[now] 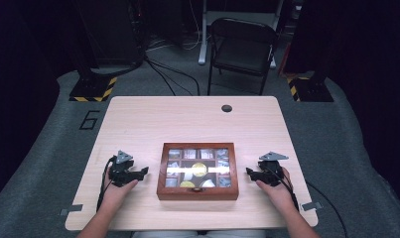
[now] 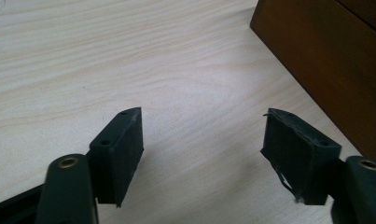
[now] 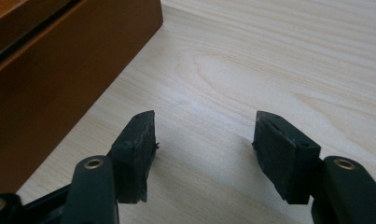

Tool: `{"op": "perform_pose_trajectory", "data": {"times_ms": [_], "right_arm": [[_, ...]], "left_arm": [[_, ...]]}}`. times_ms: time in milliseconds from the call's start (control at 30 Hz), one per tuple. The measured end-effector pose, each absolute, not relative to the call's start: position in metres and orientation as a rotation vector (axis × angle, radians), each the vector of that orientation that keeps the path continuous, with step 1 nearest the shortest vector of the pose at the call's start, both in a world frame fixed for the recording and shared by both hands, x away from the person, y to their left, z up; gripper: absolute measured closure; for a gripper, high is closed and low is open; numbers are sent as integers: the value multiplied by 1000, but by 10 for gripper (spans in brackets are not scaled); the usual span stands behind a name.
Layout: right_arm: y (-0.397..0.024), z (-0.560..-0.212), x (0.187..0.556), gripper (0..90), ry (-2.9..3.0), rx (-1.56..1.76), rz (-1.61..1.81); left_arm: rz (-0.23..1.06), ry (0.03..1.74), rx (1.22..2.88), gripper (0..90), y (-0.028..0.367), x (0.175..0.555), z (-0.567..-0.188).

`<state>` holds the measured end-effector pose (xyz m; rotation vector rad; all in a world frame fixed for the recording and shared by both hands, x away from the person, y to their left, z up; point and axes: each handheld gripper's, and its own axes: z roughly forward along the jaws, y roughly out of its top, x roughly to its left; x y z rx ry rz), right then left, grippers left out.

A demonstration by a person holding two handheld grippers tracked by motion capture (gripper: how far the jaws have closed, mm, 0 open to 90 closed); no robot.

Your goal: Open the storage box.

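The shallow brown wooden box with a glass-paned lid, its compartments holding small pale and yellow items, sits closed at the near middle of the pale wood-grain table. My left gripper rests just beside its left wall and my right gripper just beside its right wall; the jaws of both stand apart with nothing between them. I judge the work barely begun: the box is untouched, lid still down. Beyond the table, grey carpet, a dark folding chair and trailing cables.
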<state>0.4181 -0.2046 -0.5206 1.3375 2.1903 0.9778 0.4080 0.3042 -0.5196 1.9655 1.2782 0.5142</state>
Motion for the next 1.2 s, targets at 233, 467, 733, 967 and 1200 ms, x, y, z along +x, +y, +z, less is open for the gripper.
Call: {"op": "perform_pose_trajectory", "data": {"times_ms": [233, 467, 733, 967, 1200], "right_arm": [[-203, -513, 415, 404, 2204, 1302, 997], [-202, -510, 411, 371, 2185, 1300, 1009], [-204, -503, 408, 432, 2177, 1311, 1033], [-201, -498, 404, 460, 2206, 1309, 1050], [-203, -496, 402, 454, 2198, 1280, 1069]], "left_arm": [[480, 1287, 1973, 333, 305, 407, -517], [482, 1268, 1966, 344, 304, 404, -513], [483, 1248, 1979, 346, 302, 402, -510], [475, 1232, 1969, 353, 302, 399, -506], [470, 1219, 1955, 353, 301, 395, -502]]}}
